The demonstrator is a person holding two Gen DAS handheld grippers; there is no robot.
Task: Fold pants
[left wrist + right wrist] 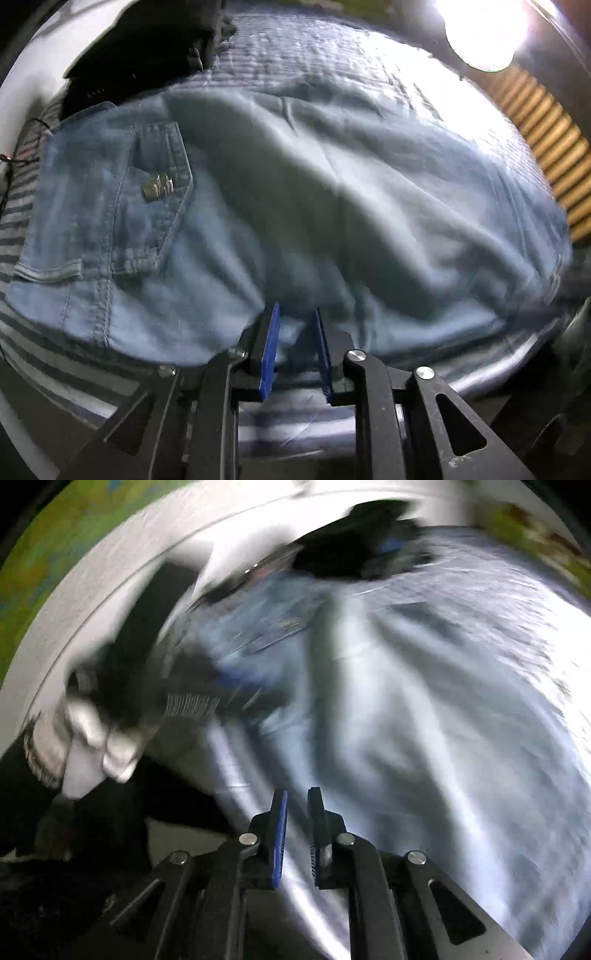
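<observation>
Lying spread across a striped bedcover, the light-blue pants show a back pocket at the left. The left gripper pinches the near edge of the denim between narrow blue pads. The right gripper, blurred, stands with a narrow gap; whether it holds cloth, I cannot tell.
</observation>
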